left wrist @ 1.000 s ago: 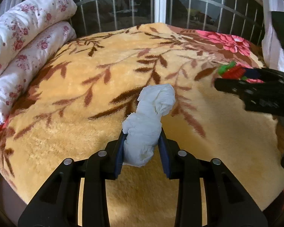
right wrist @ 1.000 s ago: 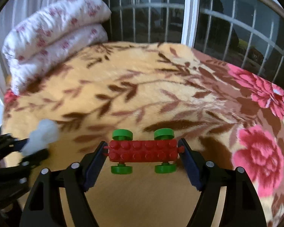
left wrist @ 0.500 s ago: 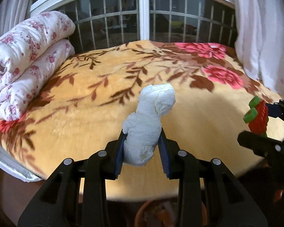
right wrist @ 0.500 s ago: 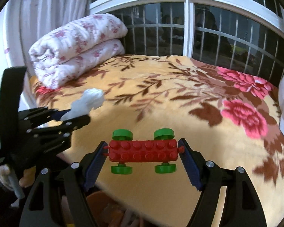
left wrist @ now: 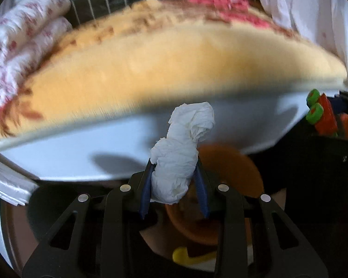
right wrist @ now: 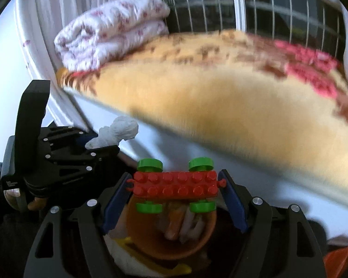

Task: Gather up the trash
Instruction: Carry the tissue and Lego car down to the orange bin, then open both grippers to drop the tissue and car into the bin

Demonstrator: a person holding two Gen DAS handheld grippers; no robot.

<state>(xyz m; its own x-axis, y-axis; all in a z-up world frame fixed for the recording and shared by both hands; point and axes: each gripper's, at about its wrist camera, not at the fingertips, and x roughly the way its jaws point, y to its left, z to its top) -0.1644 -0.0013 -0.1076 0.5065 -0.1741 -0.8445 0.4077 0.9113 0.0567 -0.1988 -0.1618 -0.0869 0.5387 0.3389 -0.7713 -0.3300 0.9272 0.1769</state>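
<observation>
My left gripper [left wrist: 174, 180] is shut on a crumpled white tissue [left wrist: 181, 153], held upright below the bed's edge and above an orange bin [left wrist: 232, 185] on the floor. My right gripper [right wrist: 175, 191] is shut on a red toy brick car with green wheels [right wrist: 175, 185], held over the same orange bin [right wrist: 171, 238], which has scraps inside. The left gripper and tissue [right wrist: 114, 133] show at the left of the right wrist view. The toy car [left wrist: 322, 113] shows at the right edge of the left wrist view.
The bed with the orange floral blanket [left wrist: 174, 64] fills the upper view, its white side panel [left wrist: 92, 143] just ahead. Folded floral quilts [right wrist: 109, 30] lie at its left end. A yellow object [left wrist: 190, 257] lies beside the bin. A barred window is behind.
Both grippers have dropped from above the blanket to below the bed's edge, still holding the tissue and the toy car. The orange bin has come into view beneath them.
</observation>
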